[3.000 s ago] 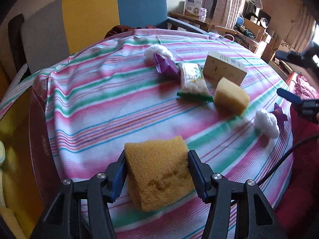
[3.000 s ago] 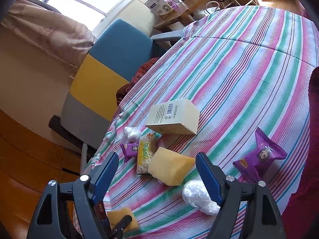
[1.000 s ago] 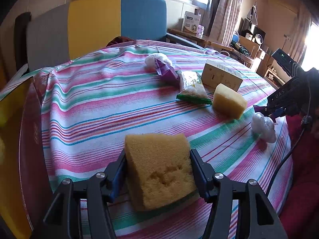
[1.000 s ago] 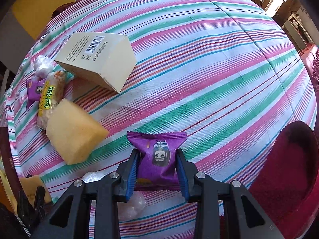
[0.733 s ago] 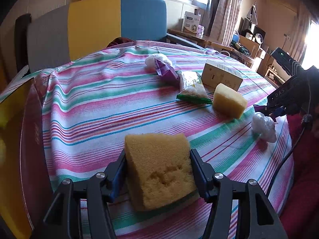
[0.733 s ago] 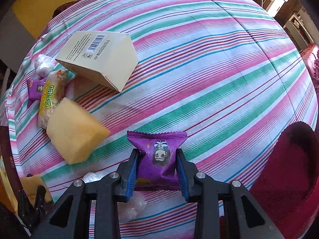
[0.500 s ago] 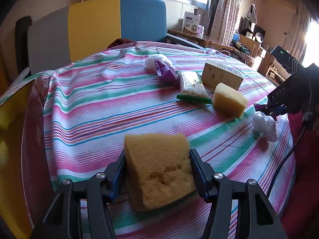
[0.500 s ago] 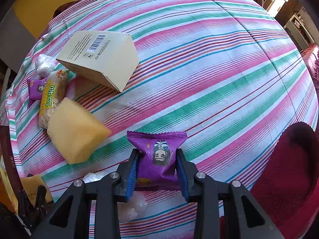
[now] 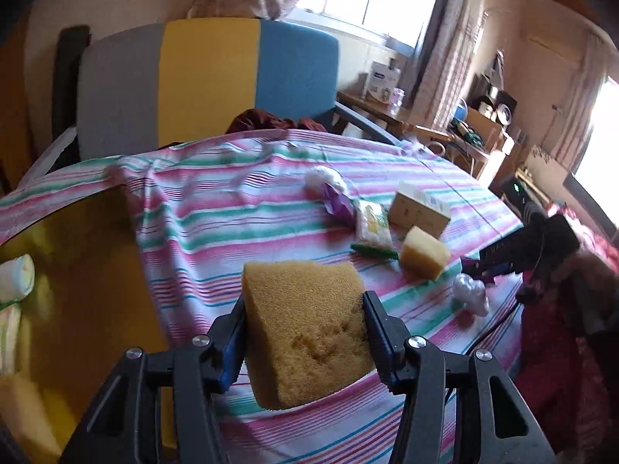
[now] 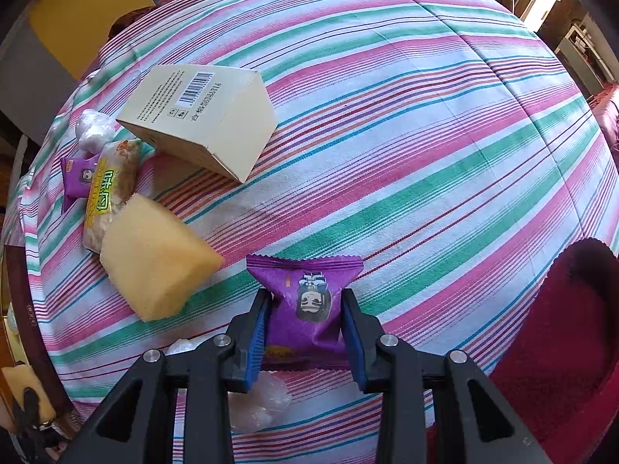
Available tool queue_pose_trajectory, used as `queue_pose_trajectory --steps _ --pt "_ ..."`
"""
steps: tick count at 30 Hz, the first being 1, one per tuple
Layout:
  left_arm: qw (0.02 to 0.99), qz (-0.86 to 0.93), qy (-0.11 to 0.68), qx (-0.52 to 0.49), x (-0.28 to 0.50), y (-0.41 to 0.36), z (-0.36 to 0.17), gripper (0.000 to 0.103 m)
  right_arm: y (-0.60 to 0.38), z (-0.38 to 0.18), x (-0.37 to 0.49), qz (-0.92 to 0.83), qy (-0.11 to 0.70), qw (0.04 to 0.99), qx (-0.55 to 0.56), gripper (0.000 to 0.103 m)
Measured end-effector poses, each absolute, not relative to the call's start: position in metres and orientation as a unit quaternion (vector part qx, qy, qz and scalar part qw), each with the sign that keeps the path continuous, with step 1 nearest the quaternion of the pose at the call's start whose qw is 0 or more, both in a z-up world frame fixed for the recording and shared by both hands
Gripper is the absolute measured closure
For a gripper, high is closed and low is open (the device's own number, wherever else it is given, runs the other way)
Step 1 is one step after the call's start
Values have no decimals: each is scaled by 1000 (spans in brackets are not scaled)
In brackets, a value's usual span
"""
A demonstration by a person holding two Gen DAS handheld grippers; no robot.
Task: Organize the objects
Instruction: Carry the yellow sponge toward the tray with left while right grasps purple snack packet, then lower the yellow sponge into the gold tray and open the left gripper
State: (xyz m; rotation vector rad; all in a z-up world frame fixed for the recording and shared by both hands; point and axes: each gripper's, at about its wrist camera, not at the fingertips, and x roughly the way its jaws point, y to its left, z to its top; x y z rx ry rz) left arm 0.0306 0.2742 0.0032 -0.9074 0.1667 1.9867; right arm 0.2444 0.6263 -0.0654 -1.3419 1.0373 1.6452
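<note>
The left gripper (image 9: 303,332) has its fingers clamped on a coarse orange-brown sponge block (image 9: 307,328), held above the near edge of the desk's striped pink, green and white tablecloth (image 9: 240,208). The right gripper (image 10: 305,323) has its fingers pinching a purple foil snack packet (image 10: 307,305) just above the cloth, beside a pale yellow sponge wedge (image 10: 154,259) and near a cream cardboard box (image 10: 205,116).

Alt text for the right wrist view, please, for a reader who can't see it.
The right gripper holds a purple snack packet between its fingers above a striped tablecloth. To its left lie a yellow sponge, a cardboard box, a green-lettered snack bag, another purple packet and two white plastic wads.
</note>
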Motion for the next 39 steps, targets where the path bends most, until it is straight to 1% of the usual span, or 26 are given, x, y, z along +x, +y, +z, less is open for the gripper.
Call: queue_pose_trajectory --steps 1,3,7,12,16,19,27,29,30,34,39 --pt "446 812 52 -372 18 260 10 47 627 -65 245 645 406 379 -525 68" --pt "409 831 46 -374 -9 232 18 47 628 -63 245 646 405 378 -525 68" --pt "330 853 30 -403 -68 173 16 47 630 -60 247 651 404 373 -523 68" --pt "264 851 13 -454 -125 120 -5 47 633 -56 249 655 404 370 -521 68" --pt "246 824 -7 -511 -153 107 -39 47 636 -52 251 655 405 371 -519 68" --pt "227 818 -4 -529 -161 104 -56 45 638 -50 253 654 404 371 -521 68" --pt "231 819 14 -525 -152 105 -57 33 642 -45 254 653 404 371 -523 68" --pt "234 824 7 -516 -149 100 -51 25 643 -43 255 652 404 372 -523 68" --pt "234 828 3 -510 -146 97 -48 24 644 -42 255 652 404 372 -522 68" --pt "212 850 -9 -481 -132 79 -32 24 647 -38 257 653 403 372 -523 68" --pt "186 887 5 -422 -98 62 -12 24 650 -27 260 666 400 371 -509 68"
